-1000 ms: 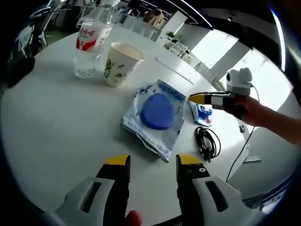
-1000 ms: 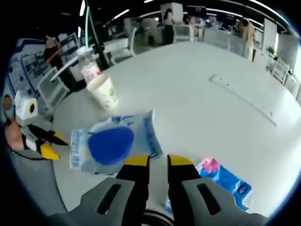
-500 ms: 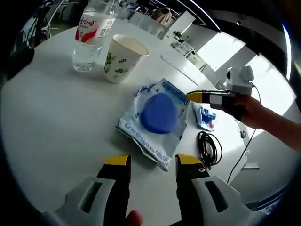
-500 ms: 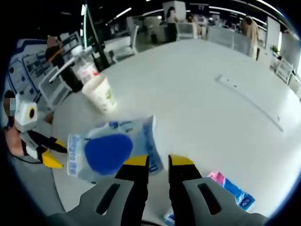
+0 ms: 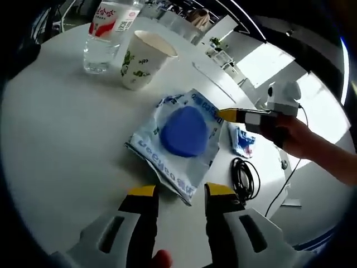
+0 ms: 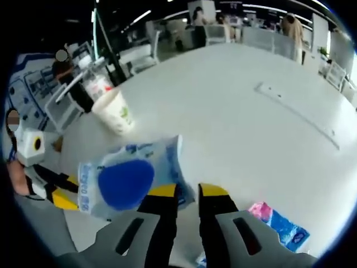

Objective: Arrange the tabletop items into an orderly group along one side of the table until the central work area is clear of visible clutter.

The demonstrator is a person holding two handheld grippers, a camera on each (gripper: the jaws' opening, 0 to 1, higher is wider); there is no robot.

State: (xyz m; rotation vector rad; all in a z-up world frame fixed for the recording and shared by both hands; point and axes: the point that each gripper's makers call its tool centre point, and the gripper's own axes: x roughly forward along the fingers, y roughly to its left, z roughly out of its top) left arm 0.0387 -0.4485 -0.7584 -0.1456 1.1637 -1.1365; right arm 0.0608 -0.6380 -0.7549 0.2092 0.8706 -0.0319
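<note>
A wet-wipe pack (image 5: 178, 137) with a blue oval lid lies mid-table on the round white table (image 5: 61, 145), its near edge raised over a shadow. My right gripper (image 5: 223, 115) comes in from the right and is shut on the pack's right edge. In the right gripper view the pack (image 6: 128, 178) sits just left of my right gripper (image 6: 187, 192), its corner between the narrow jaws. My left gripper (image 5: 177, 195) stands open just short of the pack's near corner, holding nothing. It also appears at the left edge as the left gripper (image 6: 61, 192).
A paper cup (image 5: 142, 58) and a water bottle (image 5: 106, 33) stand at the far left. A small blue tissue pack (image 5: 242, 140) and a coiled black cable (image 5: 245, 178) lie to the right near the table edge. The cup (image 6: 114, 111) and tissue pack (image 6: 279, 229) show again.
The wipe pack has shifted with the right gripper toward the cup, away from the tissue pack. Its near edge has come up slightly. The left gripper has edged closer to the pack.
</note>
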